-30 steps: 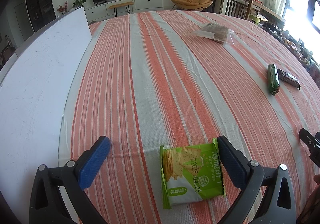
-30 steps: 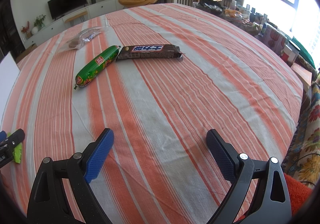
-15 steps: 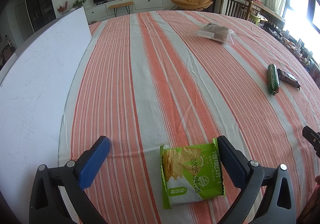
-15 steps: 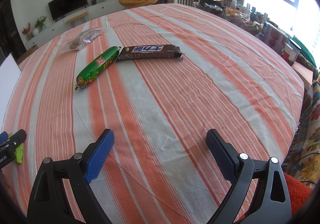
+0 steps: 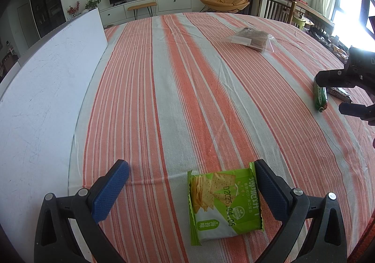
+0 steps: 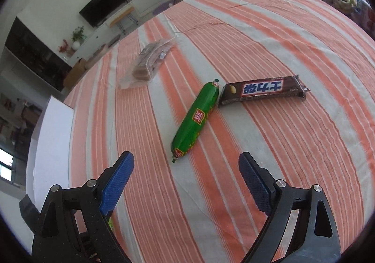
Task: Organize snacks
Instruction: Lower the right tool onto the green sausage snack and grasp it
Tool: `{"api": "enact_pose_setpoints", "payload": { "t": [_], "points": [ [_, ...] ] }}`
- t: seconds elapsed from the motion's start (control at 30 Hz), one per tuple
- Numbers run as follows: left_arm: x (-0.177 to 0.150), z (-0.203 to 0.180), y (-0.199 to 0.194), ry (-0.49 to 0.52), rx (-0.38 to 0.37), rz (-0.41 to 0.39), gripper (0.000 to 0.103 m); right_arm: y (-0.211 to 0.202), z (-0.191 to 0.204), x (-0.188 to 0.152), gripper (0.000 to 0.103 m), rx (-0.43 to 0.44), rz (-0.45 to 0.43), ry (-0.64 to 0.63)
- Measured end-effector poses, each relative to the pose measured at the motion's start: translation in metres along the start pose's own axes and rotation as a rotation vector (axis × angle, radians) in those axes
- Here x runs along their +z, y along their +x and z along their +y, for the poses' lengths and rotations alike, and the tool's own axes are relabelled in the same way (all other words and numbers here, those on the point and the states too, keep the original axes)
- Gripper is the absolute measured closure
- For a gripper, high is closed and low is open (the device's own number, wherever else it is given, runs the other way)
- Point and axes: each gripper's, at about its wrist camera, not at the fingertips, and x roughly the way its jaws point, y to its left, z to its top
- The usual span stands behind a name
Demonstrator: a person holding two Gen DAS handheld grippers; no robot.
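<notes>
- In the left wrist view the left tongs (image 5: 192, 183) stand wide apart at the bottom of the frame, holding nothing.
- A green cracker packet (image 5: 223, 202) lies flat on the striped surface (image 5: 187, 98) between the blue pads, close against the right-hand pad (image 5: 269, 192) and well clear of the left one.
- A white board (image 5: 46, 98) lies along the left side of that frame, over the surface's edge.
- In the right wrist view the right tongs (image 6: 186, 181) are also spread wide and empty, low in the frame.
- Just beyond them, at centre frame, lies a green sausage stick (image 6: 195, 120), tilted toward the upper right.
- Its far tip is just beside the left end of a brown chocolate bar (image 6: 262, 90), which lies right of centre.
- Farther off, upper left of centre, rests a clear bag of brown biscuits (image 6: 150, 61), apart from the others.
- At the right edge of the left wrist view, the right tongs appear above the sausage stick.
</notes>
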Motion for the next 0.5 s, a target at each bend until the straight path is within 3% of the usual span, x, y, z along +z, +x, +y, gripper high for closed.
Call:
{"api": "enact_pose_setpoints", "payload": {
  "t": [0.1,0.17,0.23,0.27,0.3,0.33,0.5],
  "points": [
    [0.0,0.0,0.0,0.0,0.0,0.0,0.0,0.028,0.012,0.01,0.011,-0.067,0.067,0.016],
    [0.0,0.0,0.0,0.0,0.0,0.0,0.0,0.032,0.017,0.012,0.017,-0.13,0.037,-0.003],
    [0.0,0.0,0.0,0.0,0.0,0.0,0.0,0.033,0.022,0.011,0.034,-0.194,0.011,-0.047],
    [0.0,0.0,0.0,0.0,0.0,0.0,0.0,0.031,0.021,0.01,0.05,-0.219,0.003,-0.069],
    [0.0,0.0,0.0,0.0,0.0,0.0,0.0,0.028,0.018,0.009,0.066,-0.211,-0.001,-0.082],
    [0.0,0.0,0.0,0.0,0.0,0.0,0.0,0.026,0.016,0.007,0.075,-0.194,-0.001,-0.093],
    [0.0,0.0,0.0,0.0,0.0,0.0,0.0,0.008,0.003,-0.015,0.079,-0.131,0.023,-0.146]
  ]
}}
